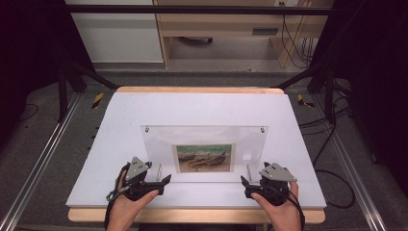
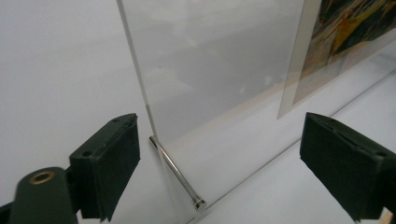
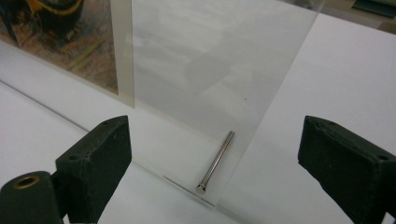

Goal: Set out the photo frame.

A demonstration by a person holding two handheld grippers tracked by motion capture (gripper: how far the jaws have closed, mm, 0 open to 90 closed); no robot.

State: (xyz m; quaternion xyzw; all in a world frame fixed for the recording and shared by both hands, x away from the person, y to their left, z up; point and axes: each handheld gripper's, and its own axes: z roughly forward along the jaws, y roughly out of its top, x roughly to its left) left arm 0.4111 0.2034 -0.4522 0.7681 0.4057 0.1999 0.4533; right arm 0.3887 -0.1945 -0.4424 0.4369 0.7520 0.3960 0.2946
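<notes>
My left tool [image 1: 166,180] sits near the desk's front-left corner, its jaws spread wide with nothing pressed between them; in the left gripper view the thin silver metal support pin [image 2: 177,172] lies between the pads, untouched. The clear acrylic picture frame [image 1: 204,139] stands upright across the middle of the white desk [image 1: 120,110], closer to the front edge than the back, with a small painted print of boats [image 1: 204,158] at its lower centre. My right tool [image 1: 244,185] rests near the front-right corner, jaws equally wide, the frame's other silver pin [image 3: 215,161] lying free between them.
</notes>
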